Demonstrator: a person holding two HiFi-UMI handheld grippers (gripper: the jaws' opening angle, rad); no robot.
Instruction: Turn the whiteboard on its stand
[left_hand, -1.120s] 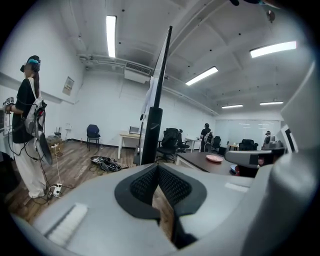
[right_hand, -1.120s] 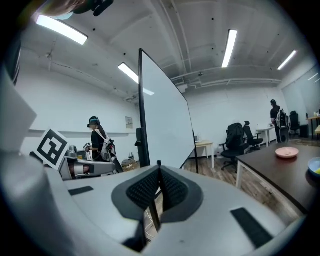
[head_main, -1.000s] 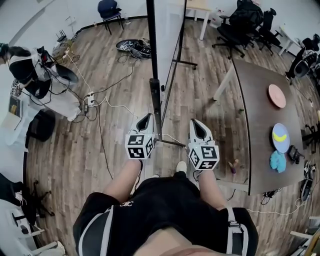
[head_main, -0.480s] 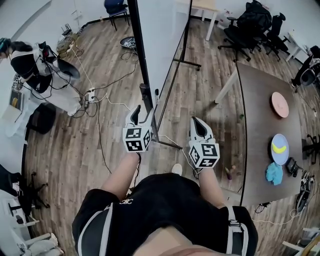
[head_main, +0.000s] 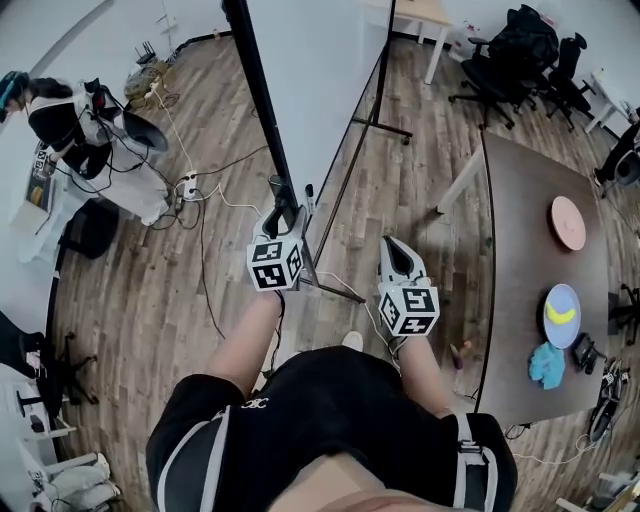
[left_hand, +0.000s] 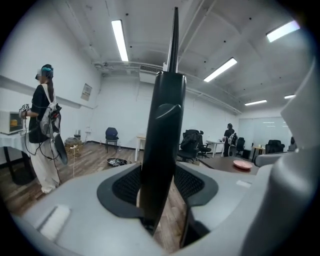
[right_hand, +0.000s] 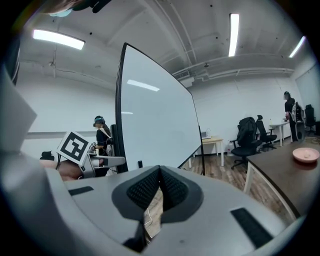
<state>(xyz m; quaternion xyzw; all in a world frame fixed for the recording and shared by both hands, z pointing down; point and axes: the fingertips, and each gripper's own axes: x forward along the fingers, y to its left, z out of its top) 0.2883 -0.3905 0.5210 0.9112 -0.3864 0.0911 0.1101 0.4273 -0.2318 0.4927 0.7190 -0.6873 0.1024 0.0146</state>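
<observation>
The whiteboard (head_main: 320, 60) stands upright on its black stand (head_main: 372, 125), seen almost edge-on ahead of me. Its black side frame (head_main: 255, 90) runs down to my left gripper (head_main: 283, 215). In the left gripper view that frame (left_hand: 162, 140) stands between the jaws of the left gripper (left_hand: 157, 182), which are opening, with slim gaps showing beside the pads. My right gripper (head_main: 398, 255) hovers to the right of the board's lower edge, shut and holding nothing. In the right gripper view, beyond the right gripper (right_hand: 160, 187), the white face of the whiteboard (right_hand: 155, 125) fills the middle and the left gripper (right_hand: 107, 160) is at its frame.
A dark table (head_main: 530, 220) at the right carries a pink plate (head_main: 568, 222), a blue plate (head_main: 562, 305) and a blue cloth (head_main: 545, 365). Office chairs (head_main: 520, 50) stand behind it. A person (head_main: 60, 120) stands at the left, with cables and a power strip (head_main: 187, 185) on the wooden floor.
The board's near frame edge has swung to the left, and my left gripper went forward and left with it. The right gripper has hardly moved.
</observation>
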